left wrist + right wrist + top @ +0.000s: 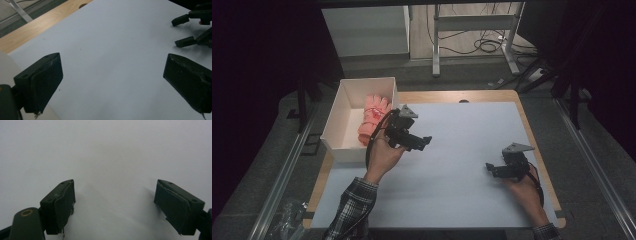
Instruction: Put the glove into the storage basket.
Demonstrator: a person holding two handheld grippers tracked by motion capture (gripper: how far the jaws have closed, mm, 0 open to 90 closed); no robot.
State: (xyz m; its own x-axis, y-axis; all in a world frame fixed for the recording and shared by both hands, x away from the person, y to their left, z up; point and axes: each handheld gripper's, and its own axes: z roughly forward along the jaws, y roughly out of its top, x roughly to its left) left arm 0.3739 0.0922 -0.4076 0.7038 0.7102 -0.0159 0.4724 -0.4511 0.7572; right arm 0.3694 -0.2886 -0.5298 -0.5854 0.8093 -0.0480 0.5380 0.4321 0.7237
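Orange knitted glove [372, 120] lies lengthwise in the white rectangular box [337, 112], upper left of the left gripper [426, 140]; both it and the right gripper [490, 168] gape wide, empty.

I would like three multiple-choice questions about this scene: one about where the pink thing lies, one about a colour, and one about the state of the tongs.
1. Where does the pink glove-like thing lie?
A. in the white box
B. on the white sheet
C. between the left tongs' jaws

2. What colour is the box?
A. white
B. blue
C. black

3. How are the left tongs and the right tongs?
A. both open and holding nothing
B. both shut
C. the left shut on the pink thing

Answers:
1 A: the high view shows it inside the box walls, at the table's left edge.
2 A: its walls are white in the high view.
3 A: each gripper view shows its jaws wide apart with bare sheet between them.
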